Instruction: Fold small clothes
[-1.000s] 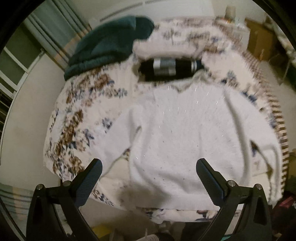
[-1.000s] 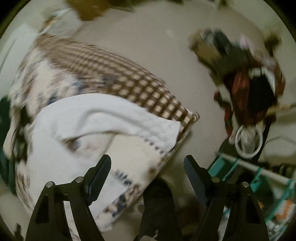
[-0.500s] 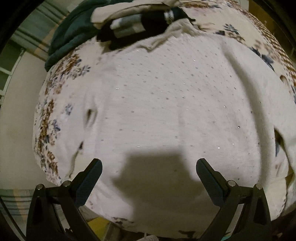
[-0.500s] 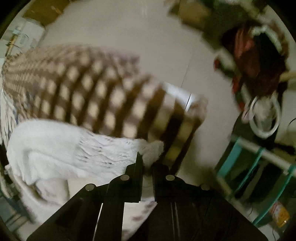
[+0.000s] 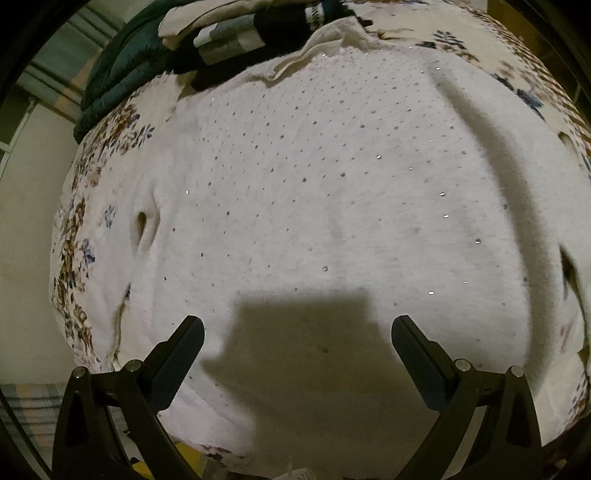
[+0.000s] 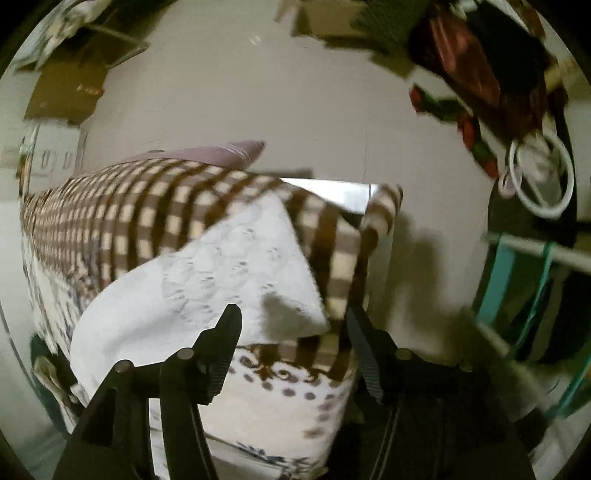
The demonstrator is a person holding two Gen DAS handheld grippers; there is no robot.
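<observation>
A white knitted top with small shiny studs lies spread flat on a floral cloth that covers the table. My left gripper is open and hovers low over the top's near hem, holding nothing. In the right wrist view the top's sleeve end lies on the checked border of the cloth. My right gripper is open, with its jaws on either side of the sleeve's near corner and not gripping it.
Folded dark and grey clothes and a teal garment lie at the table's far edge. The table corner drops to the floor. A clothes pile and a teal rack stand to the right.
My left gripper moved down close over the top, staying open. My right gripper closed on the sleeve end half a second ago and has now opened, leaving the sleeve on the cloth.
</observation>
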